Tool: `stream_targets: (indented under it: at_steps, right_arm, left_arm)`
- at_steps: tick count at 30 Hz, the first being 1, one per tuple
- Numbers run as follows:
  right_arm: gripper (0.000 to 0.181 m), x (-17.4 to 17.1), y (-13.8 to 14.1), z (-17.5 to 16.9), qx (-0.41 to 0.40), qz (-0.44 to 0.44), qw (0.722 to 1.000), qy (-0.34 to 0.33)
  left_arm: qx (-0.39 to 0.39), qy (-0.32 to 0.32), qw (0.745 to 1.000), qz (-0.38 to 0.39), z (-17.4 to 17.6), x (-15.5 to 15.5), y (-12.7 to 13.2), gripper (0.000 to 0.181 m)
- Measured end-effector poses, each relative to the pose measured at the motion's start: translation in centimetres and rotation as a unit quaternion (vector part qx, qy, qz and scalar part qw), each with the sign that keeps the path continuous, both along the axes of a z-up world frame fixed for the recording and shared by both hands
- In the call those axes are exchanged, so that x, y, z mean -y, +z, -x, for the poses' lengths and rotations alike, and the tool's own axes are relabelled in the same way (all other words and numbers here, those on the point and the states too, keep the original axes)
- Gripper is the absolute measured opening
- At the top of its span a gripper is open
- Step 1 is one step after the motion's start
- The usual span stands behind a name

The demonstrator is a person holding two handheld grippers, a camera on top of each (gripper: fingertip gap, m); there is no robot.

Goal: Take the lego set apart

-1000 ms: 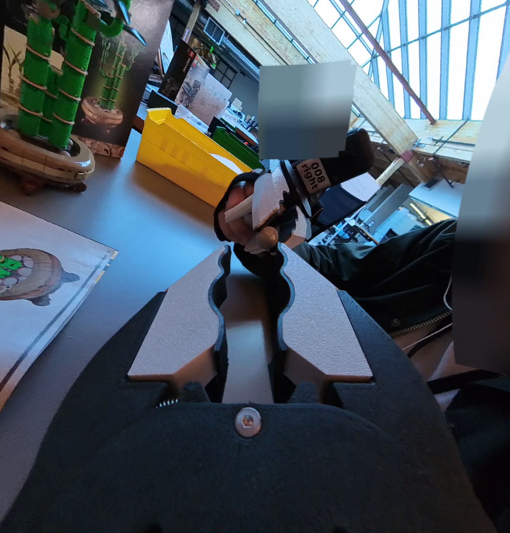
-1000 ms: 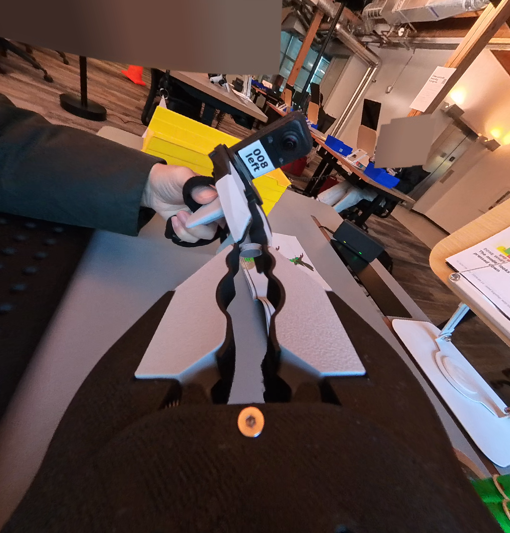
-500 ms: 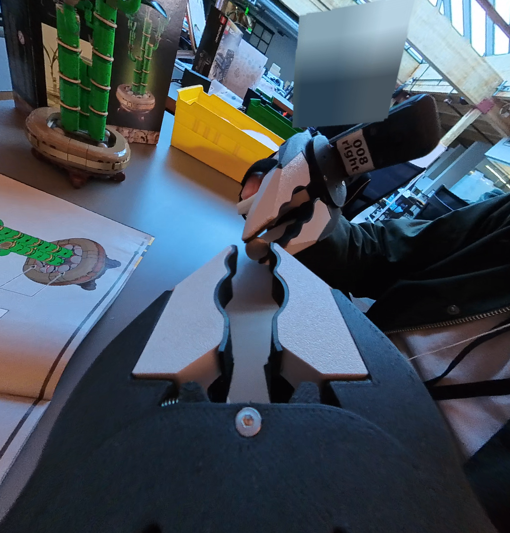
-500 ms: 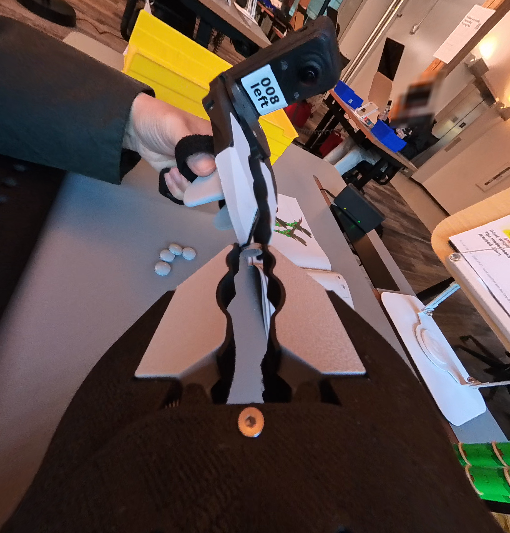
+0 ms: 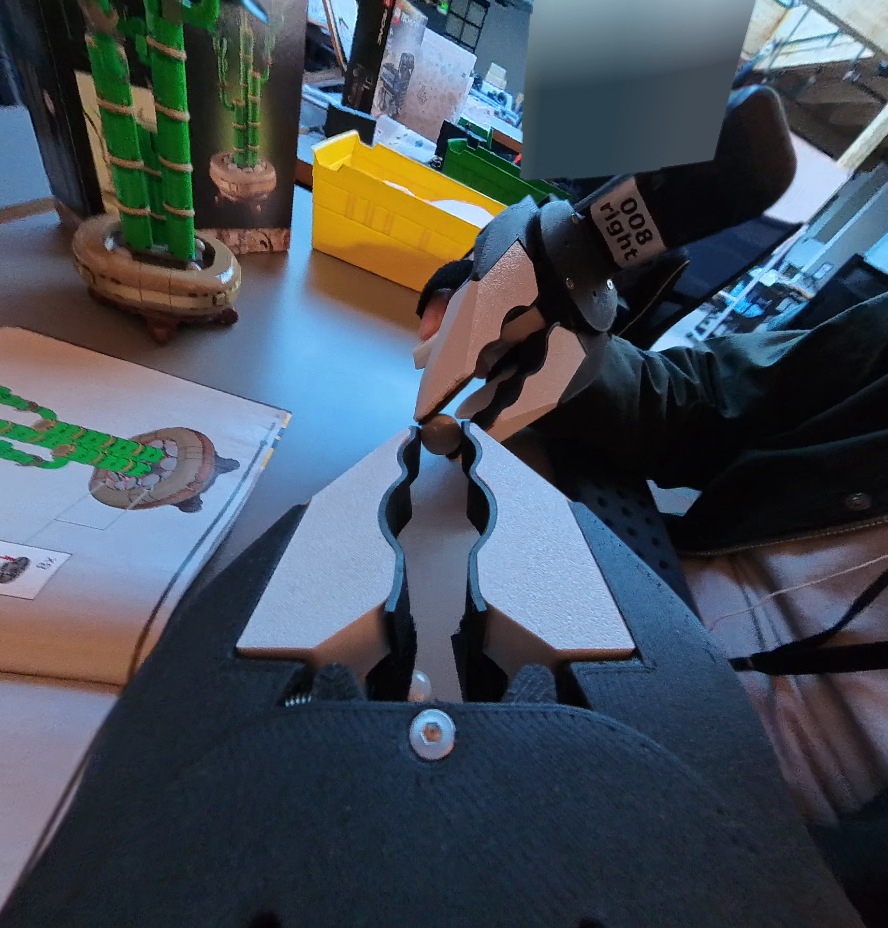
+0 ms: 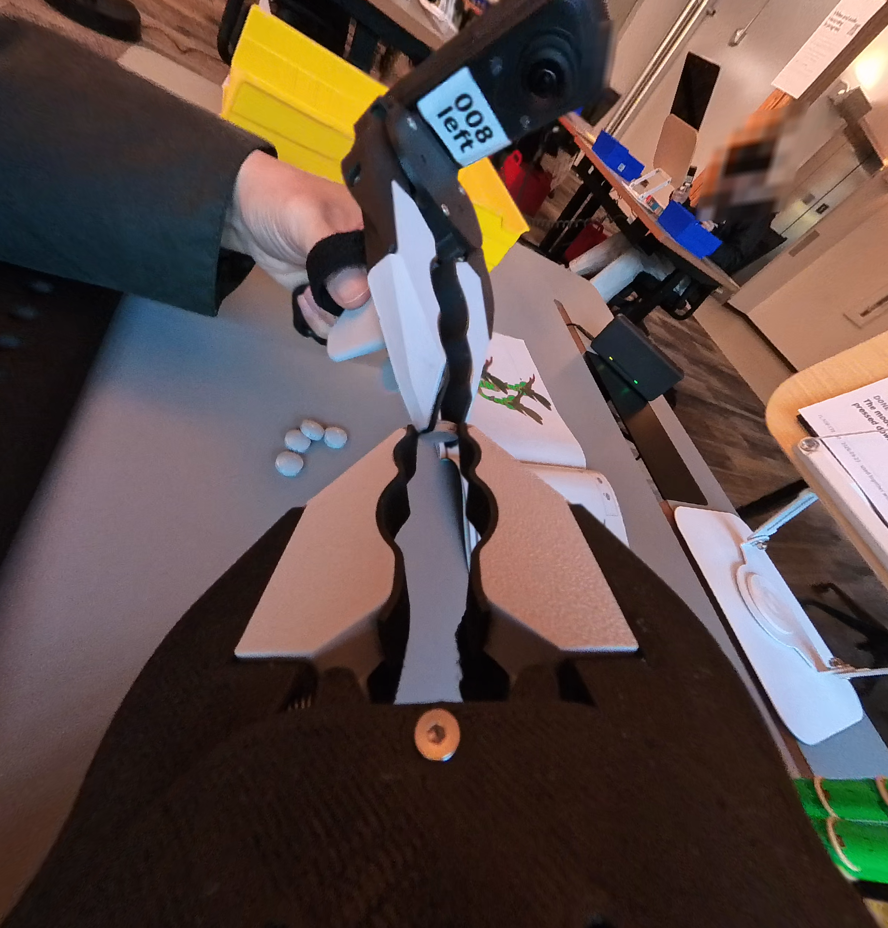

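Grey round piece [image 5: 440,440] pinched between left gripper [image 5: 439,436] fingers — right gripper's [image 6: 435,438] clamp it too.

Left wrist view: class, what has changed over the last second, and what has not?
Both tongs came down from the air towards the table. The small round piece, a second ago at the right tongs' tips, now sits between the left tongs' tips, the right tongs touching it. Unchanged: green model, yellow bin and booklet.
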State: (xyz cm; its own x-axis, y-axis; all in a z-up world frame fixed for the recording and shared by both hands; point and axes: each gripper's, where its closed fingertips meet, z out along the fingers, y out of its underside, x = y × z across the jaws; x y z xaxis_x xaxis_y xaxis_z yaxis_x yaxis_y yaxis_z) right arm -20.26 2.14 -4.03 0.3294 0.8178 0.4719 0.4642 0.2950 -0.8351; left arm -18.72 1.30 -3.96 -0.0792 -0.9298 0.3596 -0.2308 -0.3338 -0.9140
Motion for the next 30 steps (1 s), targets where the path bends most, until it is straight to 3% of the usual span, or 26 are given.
stream_targets:
  at_steps: [3, 5, 8, 10, 14, 16, 20, 23, 30]
  right_arm:
    - [0.020, 0.5, 1.5, -0.6, -0.083, 0.076, 0.993, 0.033]
    - [0.027, 0.7, 3.3, -1.3, -0.181, 0.180, 0.965, 0.065]
    - [0.035, -0.2, 4.8, -2.4, -0.306, 0.357, 0.877, 0.098]
    - [0.037, 0.2, 4.4, -1.9, -0.331, 0.444, 0.822, 0.132]
    - [0.030, 1.4, 5.2, -0.2, -0.373, 0.523, 0.741, 0.195]
    - [0.025, 1.8, 5.4, 0.1, -0.377, 0.531, 0.729, 0.209]
    - [0.024, 2.1, 4.9, 0.5, -0.358, 0.532, 0.739, 0.206]
    - [0.015, 2.3, 5.2, 0.4, -0.370, 0.545, 0.719, 0.221]
    - [0.014, 2.4, 5.0, 0.4, -0.367, 0.561, 0.706, 0.227]
  left_arm:
    - [0.031, 0.014, 0.998, -0.046, 0.2, -0.1, 1.3, 0.014]
    - [0.060, 0.020, 0.995, -0.079, 0.6, 0.0, 2.5, 0.014]
    - [0.101, 0.025, 0.986, -0.127, 1.0, 0.6, 4.3, 0.014]
    - [0.108, 0.034, 0.979, -0.168, 1.1, 0.8, 4.7, 0.014]
    - [0.110, 0.027, 0.974, -0.197, 0.8, 1.6, 4.9, 0.014]
    - [0.114, 0.023, 0.975, -0.190, 0.7, 1.8, 4.9, 0.014]
    - [0.121, 0.017, 0.976, -0.180, 0.6, 2.1, 5.1, 0.014]
    - [0.118, 0.016, 0.976, -0.183, 0.5, 2.2, 5.0, 0.014]
    - [0.113, 0.017, 0.976, -0.187, 0.5, 2.2, 4.9, 0.014]
